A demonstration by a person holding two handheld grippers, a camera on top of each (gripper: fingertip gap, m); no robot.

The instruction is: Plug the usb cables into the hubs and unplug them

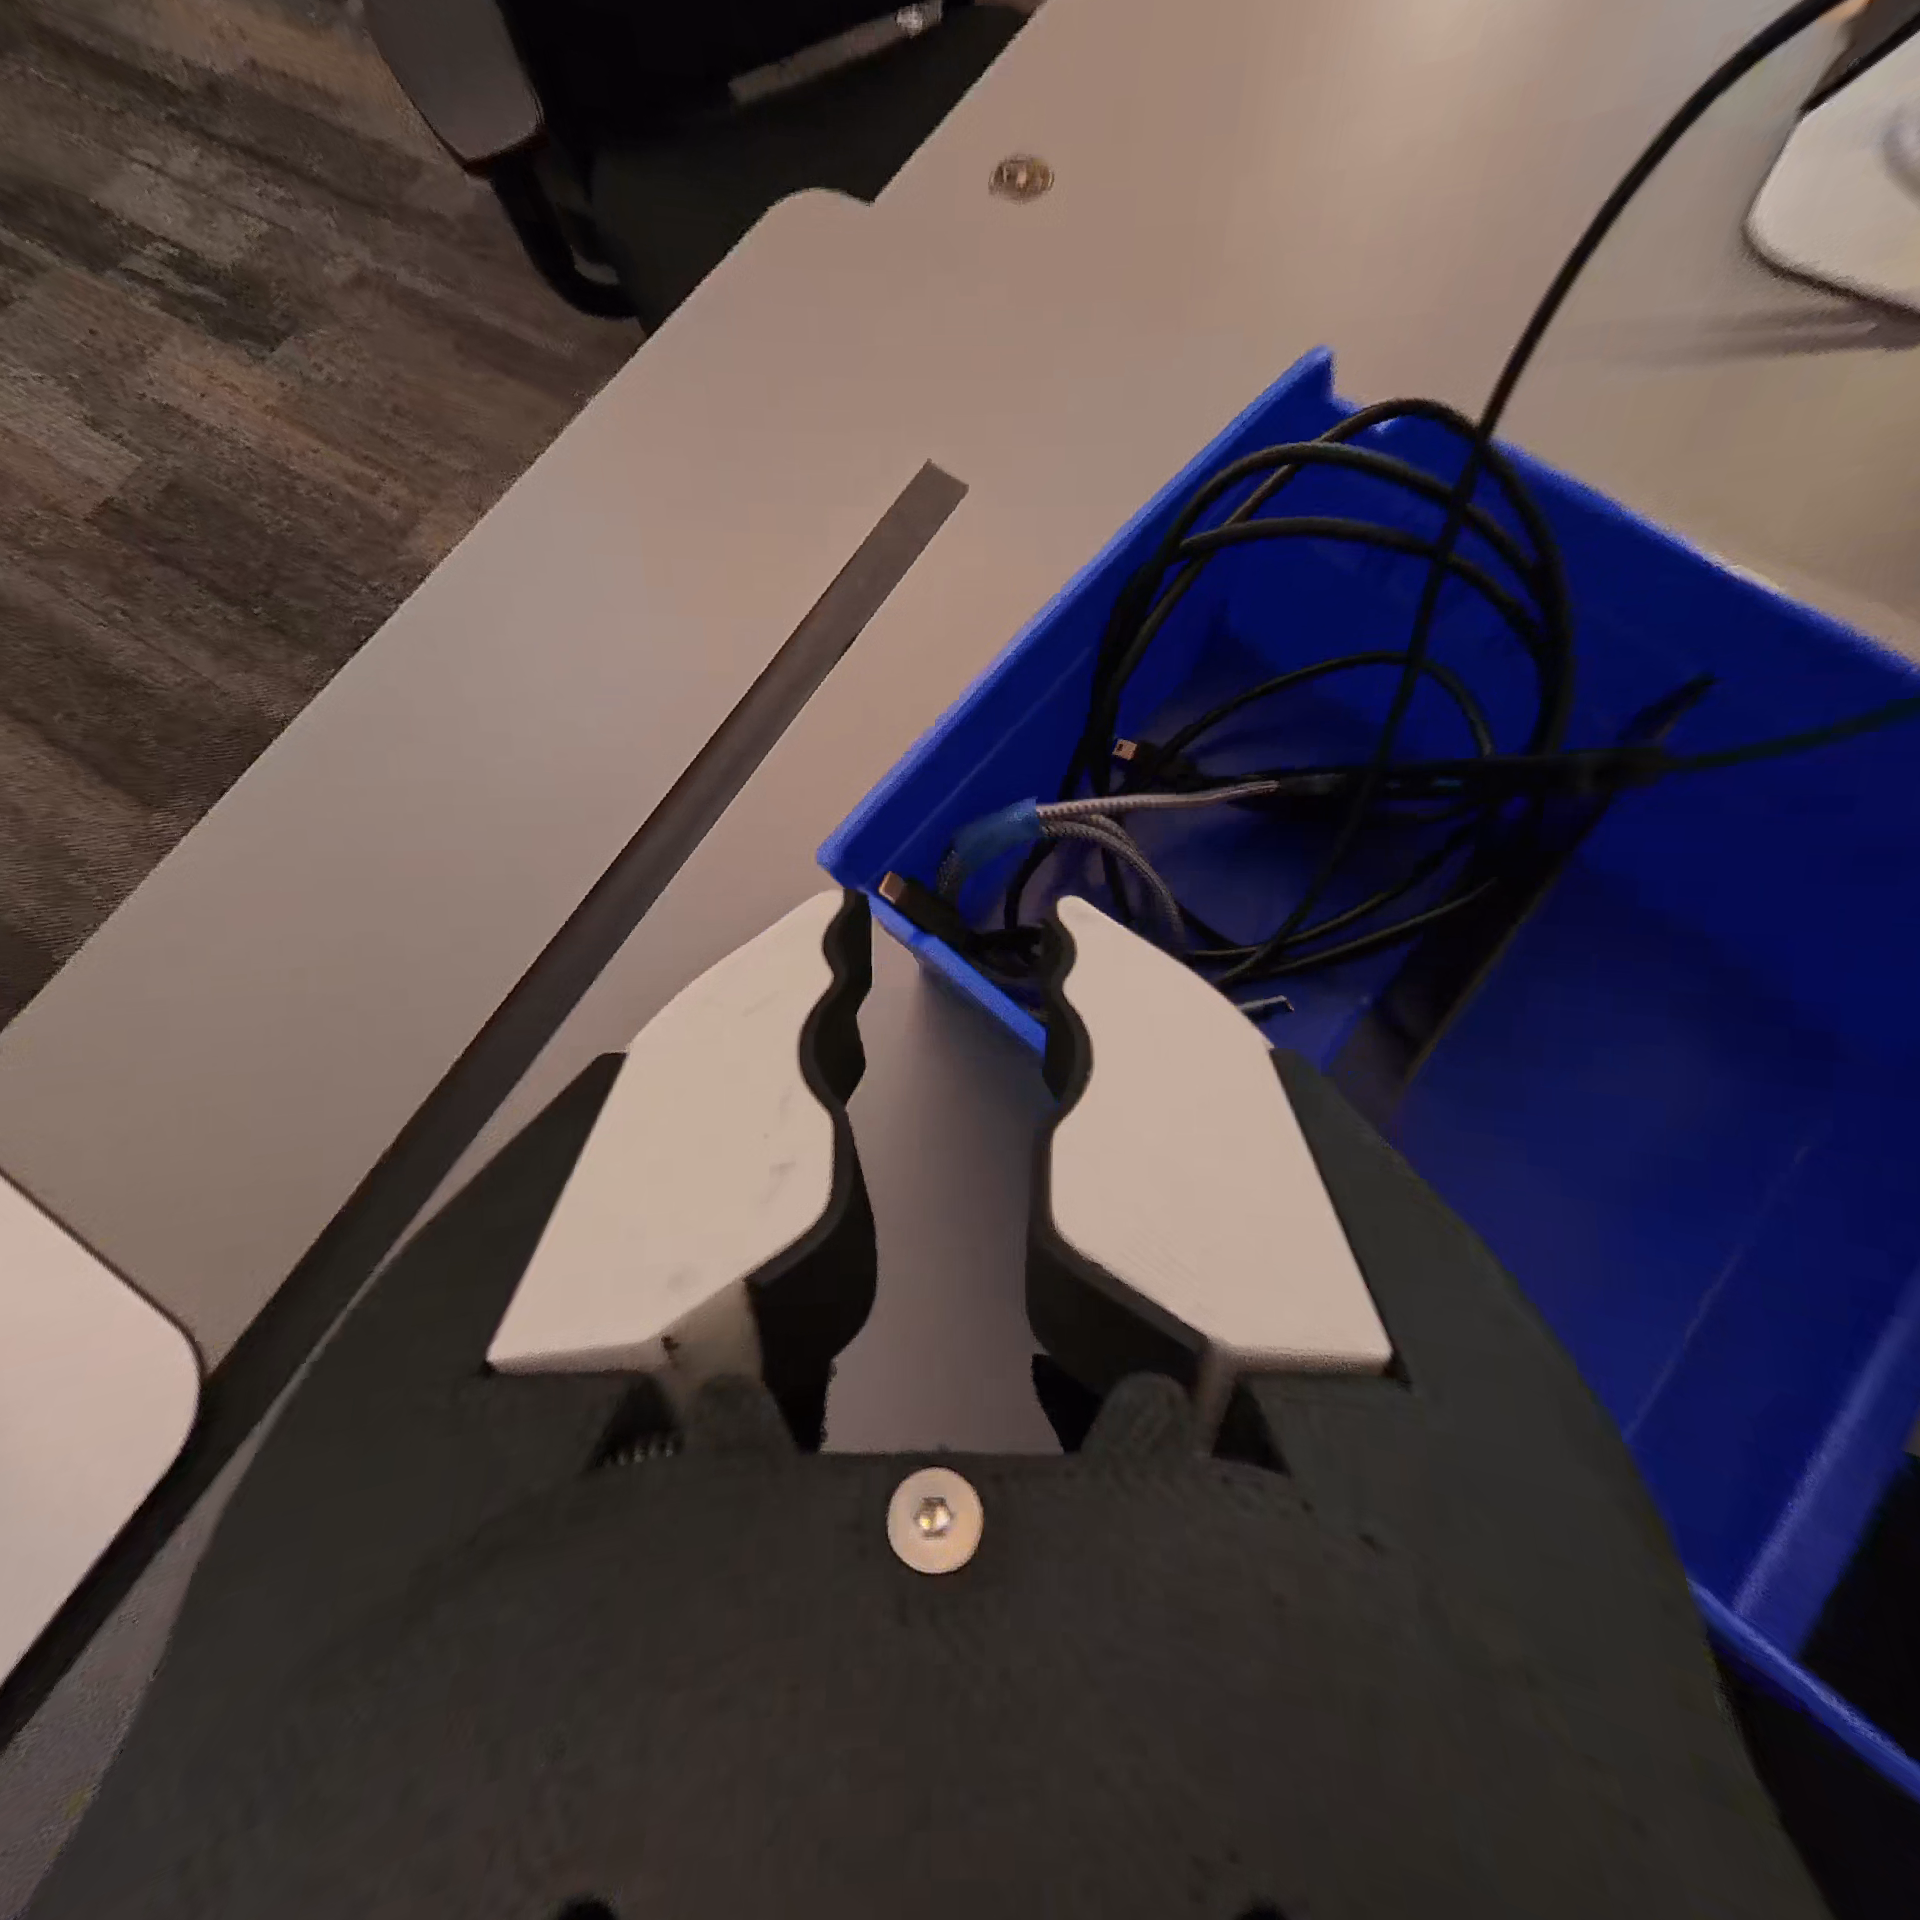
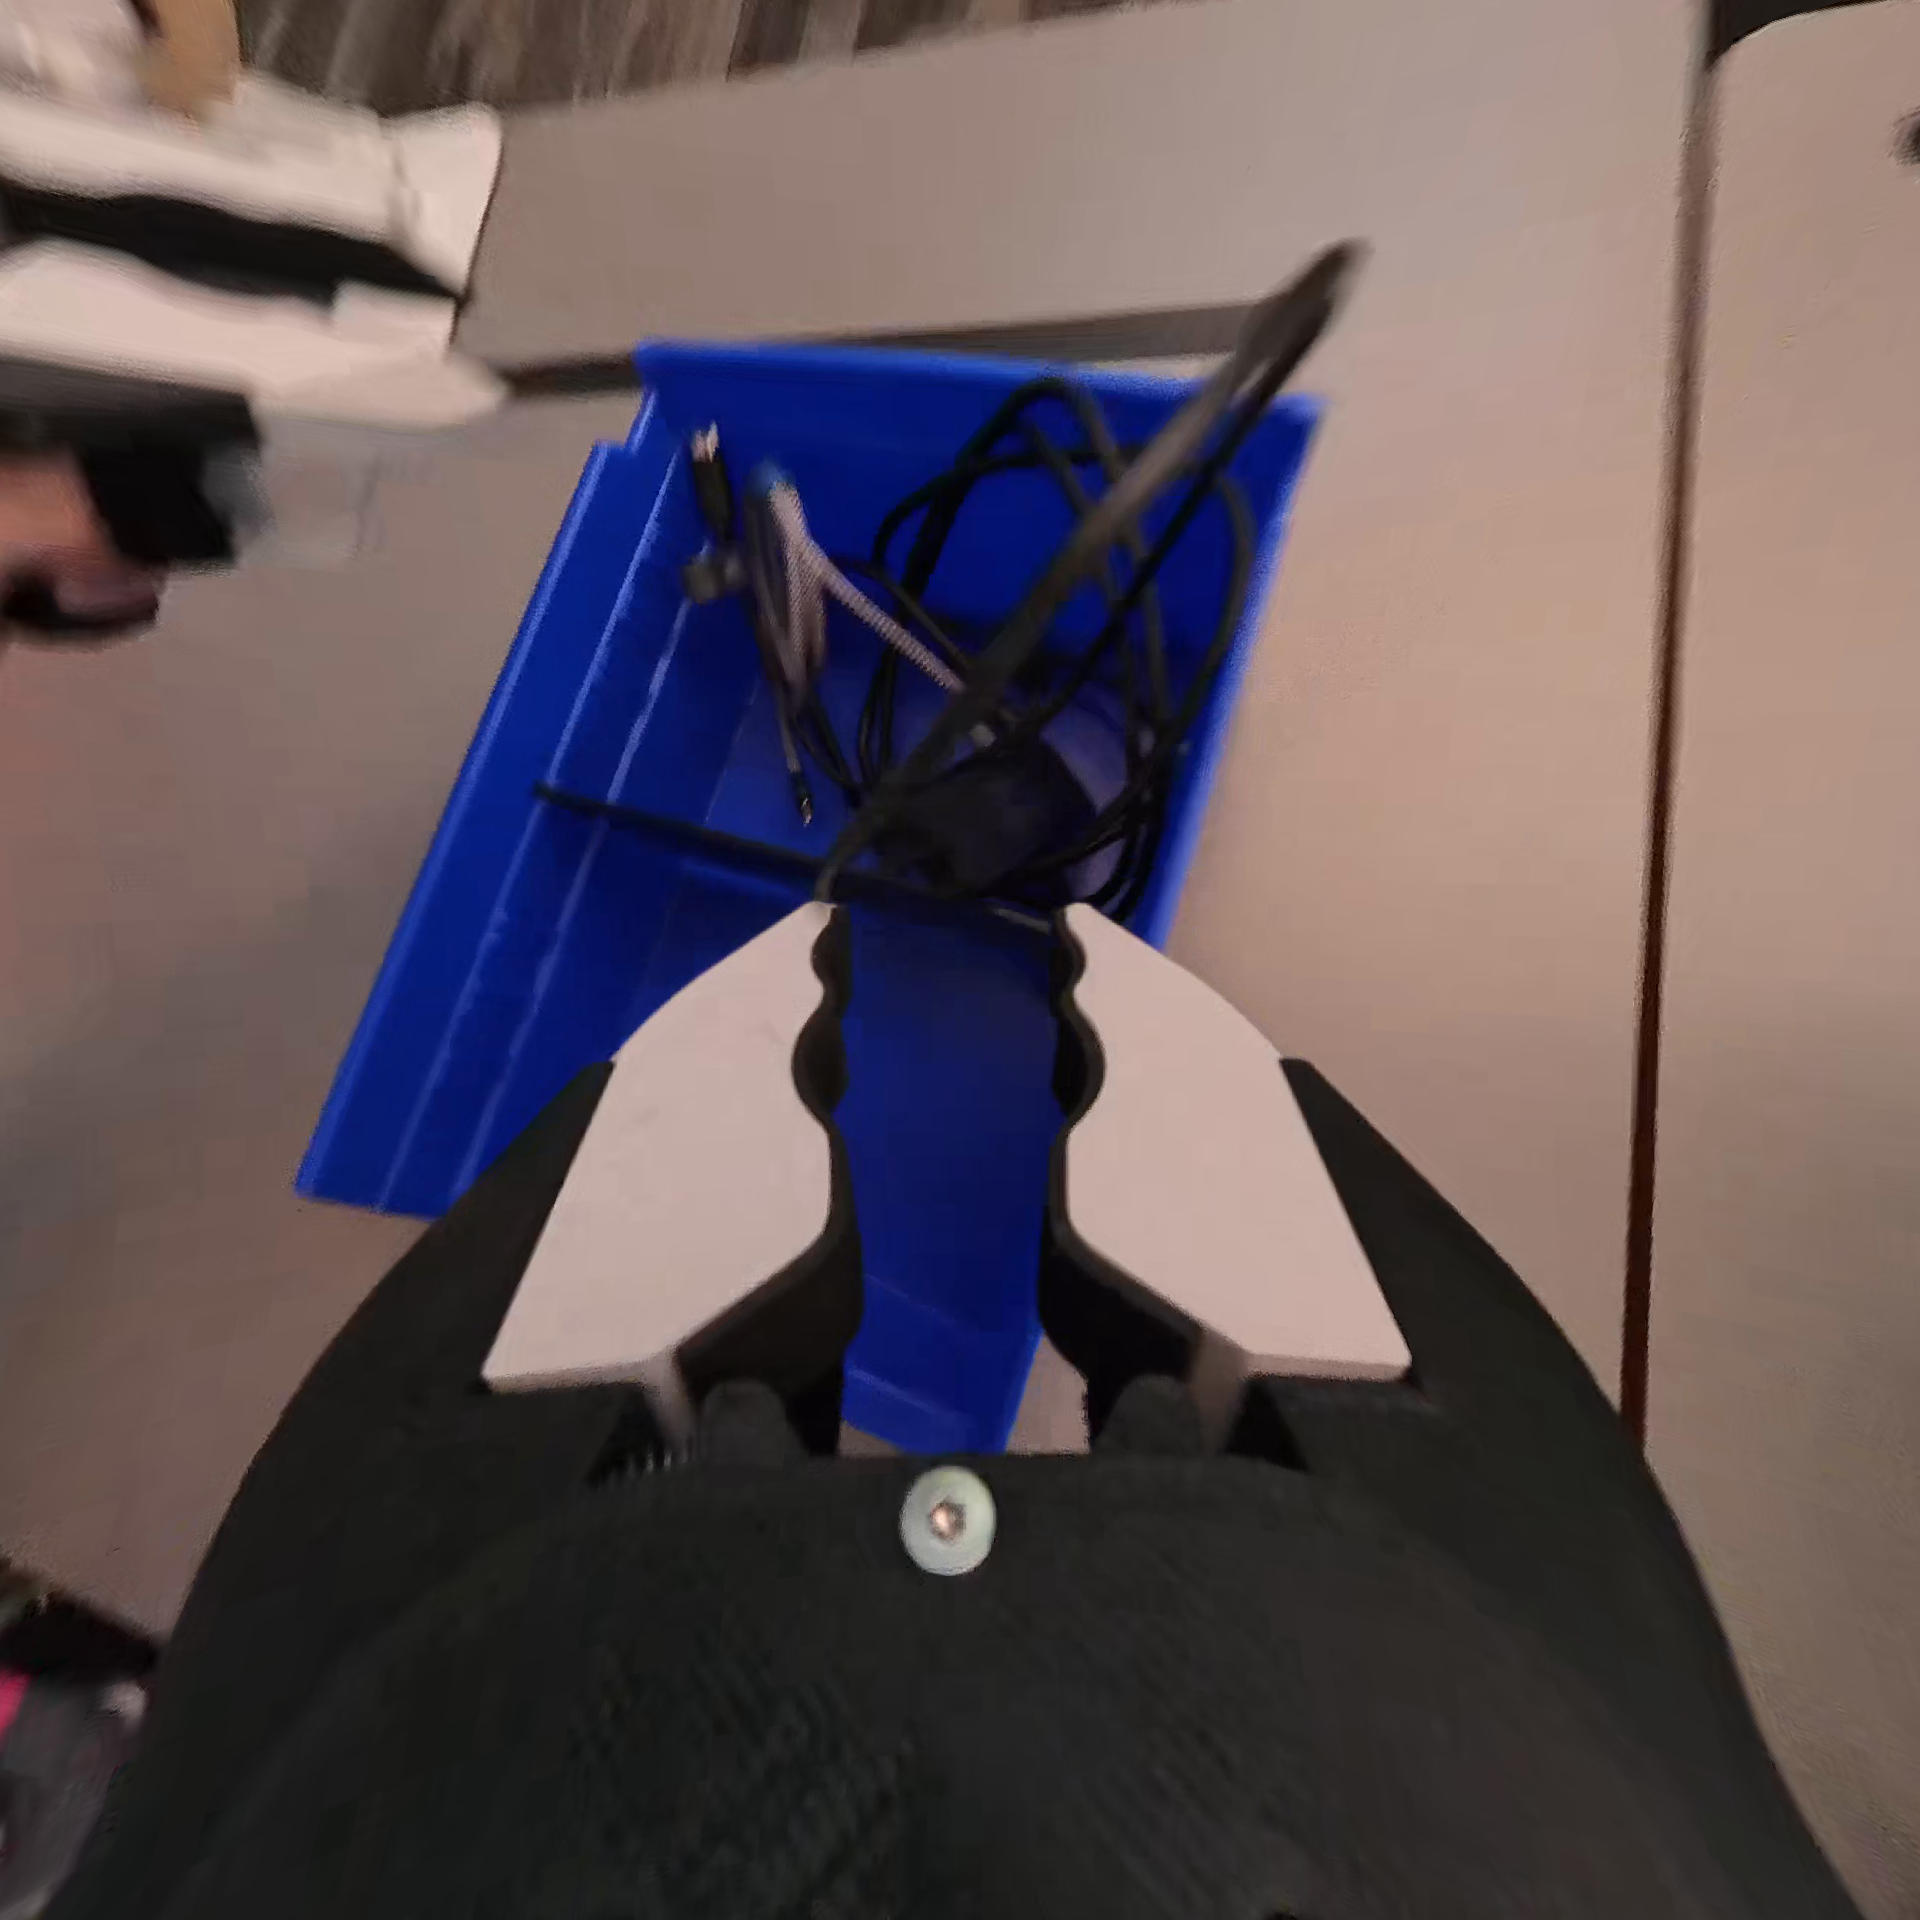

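Right of centre frame, tangled black usb cables [image 1: 1351, 665] lie unplugged in blue plastic bin [image 1: 1039, 644], no hub visible, left gripper [image 1: 956, 925] and right gripper [image 2: 940, 920] both released, empty.

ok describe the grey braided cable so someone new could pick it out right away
Find the blue bin on the pale table; a black divider splits it, and one compartment holds a tangle of cables. Among them, near the bin's corner by the left gripper, lies the grey braided cable. It alone is woven grey with a blue wrap; the black cables are smooth and looped.
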